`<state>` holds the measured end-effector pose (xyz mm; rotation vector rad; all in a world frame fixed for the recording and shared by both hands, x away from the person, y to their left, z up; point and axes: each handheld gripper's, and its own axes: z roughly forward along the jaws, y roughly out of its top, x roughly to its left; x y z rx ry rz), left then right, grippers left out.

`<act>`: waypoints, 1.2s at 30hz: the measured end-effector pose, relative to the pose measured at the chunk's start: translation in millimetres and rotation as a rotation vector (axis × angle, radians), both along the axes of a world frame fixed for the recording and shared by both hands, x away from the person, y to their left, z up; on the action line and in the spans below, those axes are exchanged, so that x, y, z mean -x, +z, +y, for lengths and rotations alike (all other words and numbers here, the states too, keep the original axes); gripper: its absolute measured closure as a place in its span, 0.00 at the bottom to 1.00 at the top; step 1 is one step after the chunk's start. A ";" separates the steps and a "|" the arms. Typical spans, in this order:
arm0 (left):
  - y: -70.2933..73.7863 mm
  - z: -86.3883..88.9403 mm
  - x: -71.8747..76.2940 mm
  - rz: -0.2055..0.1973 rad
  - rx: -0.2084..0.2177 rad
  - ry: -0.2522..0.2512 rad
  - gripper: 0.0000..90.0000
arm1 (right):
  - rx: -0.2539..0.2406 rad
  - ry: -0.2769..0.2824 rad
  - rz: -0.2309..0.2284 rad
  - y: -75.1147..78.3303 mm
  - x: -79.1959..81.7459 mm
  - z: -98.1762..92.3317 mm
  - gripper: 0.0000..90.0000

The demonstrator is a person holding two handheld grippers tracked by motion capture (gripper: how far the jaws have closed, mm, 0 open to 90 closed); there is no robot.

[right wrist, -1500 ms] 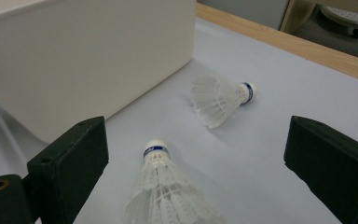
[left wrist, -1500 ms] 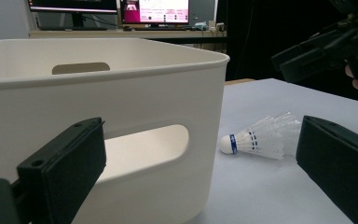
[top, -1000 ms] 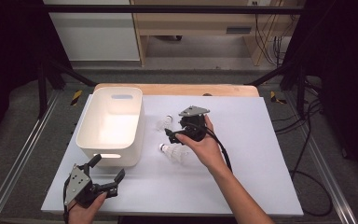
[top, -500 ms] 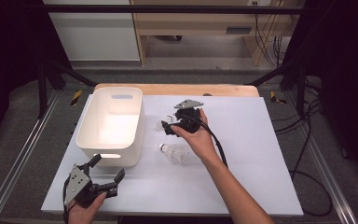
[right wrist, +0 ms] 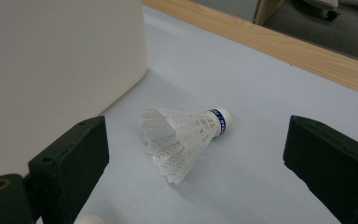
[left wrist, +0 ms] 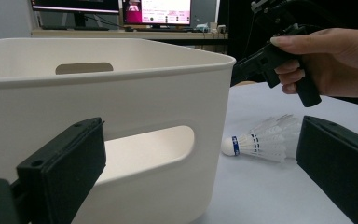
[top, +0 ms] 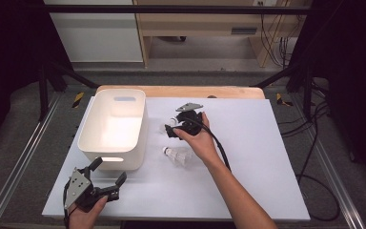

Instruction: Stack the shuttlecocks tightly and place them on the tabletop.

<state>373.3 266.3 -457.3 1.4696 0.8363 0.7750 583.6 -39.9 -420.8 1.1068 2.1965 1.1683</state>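
A white-feathered shuttlecock [right wrist: 182, 135] with a blue band lies on its side on the white table, between the open jaws of my right gripper [right wrist: 198, 158]. From above, that gripper [top: 170, 130] hovers beside the white bin [top: 112, 126], with the shuttlecock [top: 167, 127] half hidden under it. A second shuttlecock [top: 178, 155] lies nearer the person; its cork [right wrist: 91, 220] peeks in at the bottom of the right gripper view. My left gripper [top: 108, 171] is open and empty at the front left, facing the bin [left wrist: 98, 98] and the second shuttlecock [left wrist: 261, 140].
The bin's wall [right wrist: 51, 60] stands close on the left of the right gripper. A wooden strip [top: 181, 91] runs along the table's far edge. Metal rails [top: 19, 162] flank the table. A cable [top: 219, 148] trails from the right gripper along the forearm.
The right gripper has moved a little away from the person and toward the bin, over the far shuttlecock. The left gripper has stayed put.
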 end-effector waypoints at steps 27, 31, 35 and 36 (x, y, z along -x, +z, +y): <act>0.4 -2.1 0.2 -0.002 -0.005 -0.009 0.02 | 0.100 0.001 0.033 -14.3 -15.9 14.5 0.09; 0.4 -2.4 0.2 -0.002 -0.004 -0.011 0.02 | 0.103 0.004 0.032 -15.5 -16.8 15.2 0.09; 0.4 -2.3 0.1 -0.001 -0.004 -0.011 0.02 | 0.117 0.019 0.033 -16.4 -17.3 19.0 0.11; 0.4 -2.3 0.1 -0.001 -0.004 -0.011 0.02 | 0.122 0.026 0.036 -16.4 -17.4 20.0 0.12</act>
